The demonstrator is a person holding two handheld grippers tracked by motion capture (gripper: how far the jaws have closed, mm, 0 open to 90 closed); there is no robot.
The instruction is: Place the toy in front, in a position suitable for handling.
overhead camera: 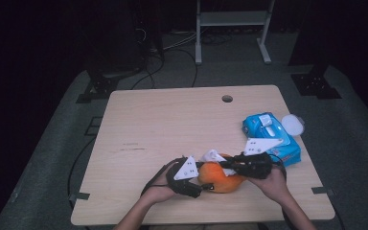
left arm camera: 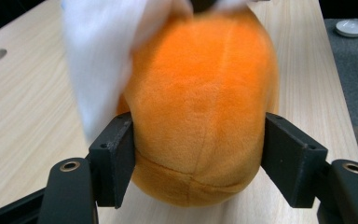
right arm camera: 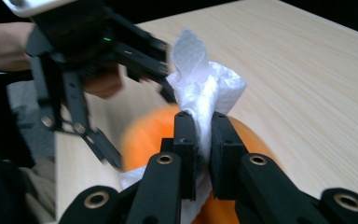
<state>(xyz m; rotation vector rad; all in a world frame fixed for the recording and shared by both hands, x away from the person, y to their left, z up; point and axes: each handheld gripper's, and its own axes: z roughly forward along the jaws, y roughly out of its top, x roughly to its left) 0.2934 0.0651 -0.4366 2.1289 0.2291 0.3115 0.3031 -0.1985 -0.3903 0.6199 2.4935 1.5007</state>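
High view: an orange plush toy [overhead camera: 219, 179] lies near the front edge of the worktop [overhead camera: 163, 124], between the left tongs [overhead camera: 195, 184] and right tongs [overhead camera: 230, 168]; a blue wipes pack [overhead camera: 272, 139] sits beside them to the right.

Left gripper view: the left tongs clasp the plush from both sides — pads pressed against its fabric.

Right gripper view: the right tongs are clamped on a white tissue [right arm camera: 206, 95] — held right above the plush.
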